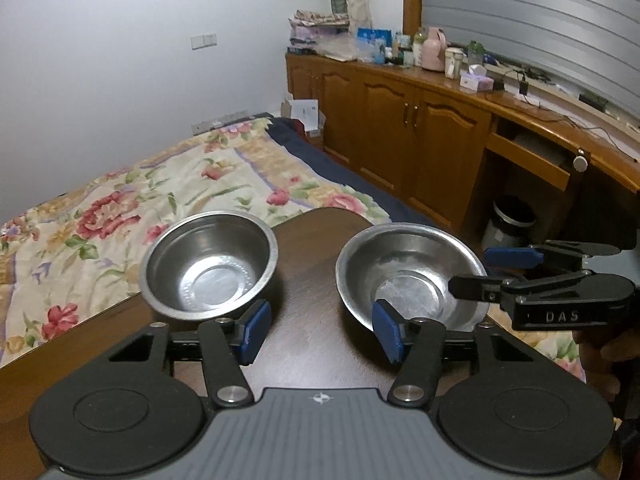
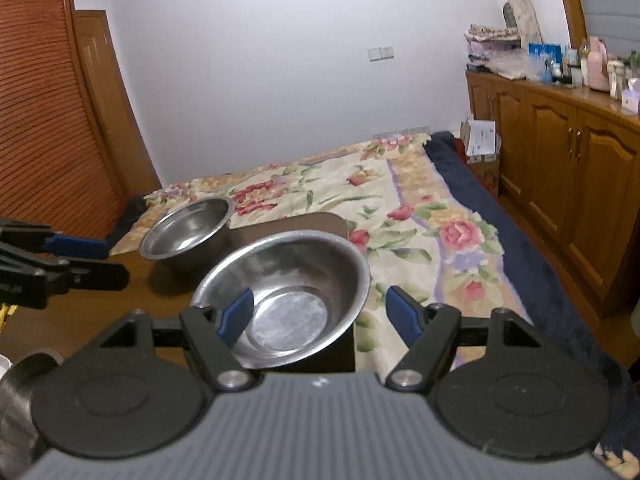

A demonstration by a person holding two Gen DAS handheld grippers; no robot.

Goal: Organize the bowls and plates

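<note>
Two empty steel bowls stand on a dark wooden table (image 1: 316,248). The left bowl (image 1: 208,264) sits near the table's left edge, and shows as the far bowl (image 2: 188,232) in the right wrist view. The right bowl (image 1: 412,276) is the near bowl (image 2: 288,296) there. My left gripper (image 1: 320,334) is open over the bare wood between them, holding nothing; it shows at the left edge (image 2: 96,260) of the right wrist view. My right gripper (image 2: 320,316) is open. One pad (image 2: 238,316) is inside the near bowl and the other is outside its right wall, neither pressing. From the left wrist it (image 1: 470,270) reaches in from the right.
A bed with a floral cover (image 2: 400,208) lies just beyond the table. Wooden cabinets (image 1: 420,128) with a cluttered top run along the right, a waste bin (image 1: 508,220) under them. A wardrobe (image 2: 40,120) stands left. Another steel vessel (image 2: 24,392) sits at my lower left.
</note>
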